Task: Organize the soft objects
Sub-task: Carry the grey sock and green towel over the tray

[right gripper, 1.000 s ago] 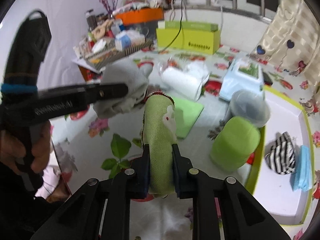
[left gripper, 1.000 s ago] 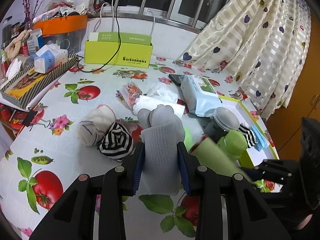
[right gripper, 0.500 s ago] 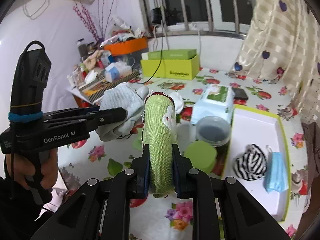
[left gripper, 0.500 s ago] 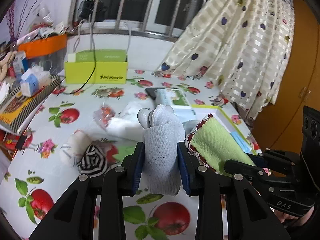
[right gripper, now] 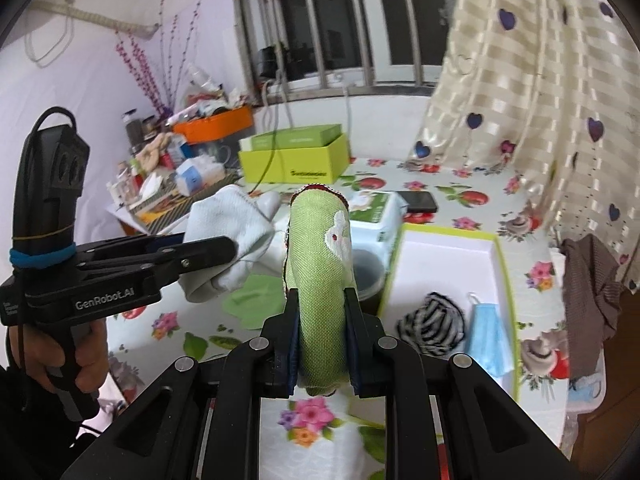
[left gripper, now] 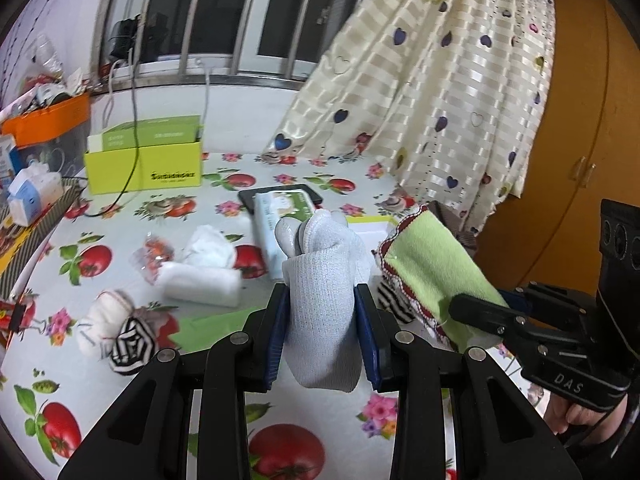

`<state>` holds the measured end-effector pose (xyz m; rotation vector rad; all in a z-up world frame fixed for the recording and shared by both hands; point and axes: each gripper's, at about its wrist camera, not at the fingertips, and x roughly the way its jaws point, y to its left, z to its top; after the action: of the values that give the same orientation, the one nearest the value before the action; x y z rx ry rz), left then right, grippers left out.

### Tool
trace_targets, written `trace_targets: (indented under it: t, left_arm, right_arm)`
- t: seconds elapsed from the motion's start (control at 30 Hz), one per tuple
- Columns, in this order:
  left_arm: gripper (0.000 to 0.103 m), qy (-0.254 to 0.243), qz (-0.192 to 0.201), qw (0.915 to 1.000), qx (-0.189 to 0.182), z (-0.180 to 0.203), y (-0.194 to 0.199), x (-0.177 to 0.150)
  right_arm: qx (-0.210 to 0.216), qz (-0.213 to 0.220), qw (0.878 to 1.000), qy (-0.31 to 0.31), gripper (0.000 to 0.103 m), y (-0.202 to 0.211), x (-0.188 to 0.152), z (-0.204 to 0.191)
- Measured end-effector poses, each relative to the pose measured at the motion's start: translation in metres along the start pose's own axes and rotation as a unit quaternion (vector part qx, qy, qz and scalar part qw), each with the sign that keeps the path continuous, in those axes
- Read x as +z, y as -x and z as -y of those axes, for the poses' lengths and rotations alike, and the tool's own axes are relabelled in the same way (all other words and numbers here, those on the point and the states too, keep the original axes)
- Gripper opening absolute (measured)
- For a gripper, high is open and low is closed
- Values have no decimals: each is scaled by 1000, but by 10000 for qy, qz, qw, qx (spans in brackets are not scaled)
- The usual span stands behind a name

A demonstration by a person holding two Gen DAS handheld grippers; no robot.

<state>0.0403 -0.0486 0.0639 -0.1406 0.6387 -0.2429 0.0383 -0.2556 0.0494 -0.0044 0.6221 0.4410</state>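
Observation:
My left gripper [left gripper: 322, 312] is shut on a grey-white glove [left gripper: 320, 280], held high above the table; the glove also shows in the right wrist view [right gripper: 228, 236]. My right gripper [right gripper: 320, 316] is shut on a green cloth with red trim [right gripper: 320, 260], held up right beside the glove; the cloth shows in the left wrist view [left gripper: 432, 272]. A white tray with a green rim [right gripper: 444, 264] lies below, holding a striped sock [right gripper: 432, 320] and a blue face mask [right gripper: 486, 332]. A white sock [left gripper: 104, 316] and a striped sock [left gripper: 132, 344] lie on the table.
A rolled white cloth [left gripper: 200, 284], a wipes pack [left gripper: 276, 216], a phone [right gripper: 418, 200], a yellow-green box [left gripper: 144, 164] and a flat green cloth [right gripper: 256, 300] sit on the fruit-print tablecloth. A grey round container [right gripper: 366, 276] stands by the tray. Clutter lines the left edge; a curtain hangs right.
Both grippers have risen well above the table with the glove and green cloth still held, and swung right toward the tray.

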Motion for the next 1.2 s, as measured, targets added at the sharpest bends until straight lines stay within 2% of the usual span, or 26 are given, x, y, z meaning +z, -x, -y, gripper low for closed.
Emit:
trace_targets:
  t: [0.47, 0.8, 1.2]
  left_arm:
    - [34, -307, -234, 9982, -450, 48, -32, 5]
    - [34, -501, -743, 9930, -770, 82, -69, -11]
    - [34, -650, -1257, 9863, -843, 106, -111, -30]
  right_arm:
    - [-595, -19, 9961, -656, 18, 15, -21, 71]
    - [-692, -371, 9928, -908, 18, 3, -46, 101]
    - [-699, -615, 9899, -1072, 18, -12, -60, 122]
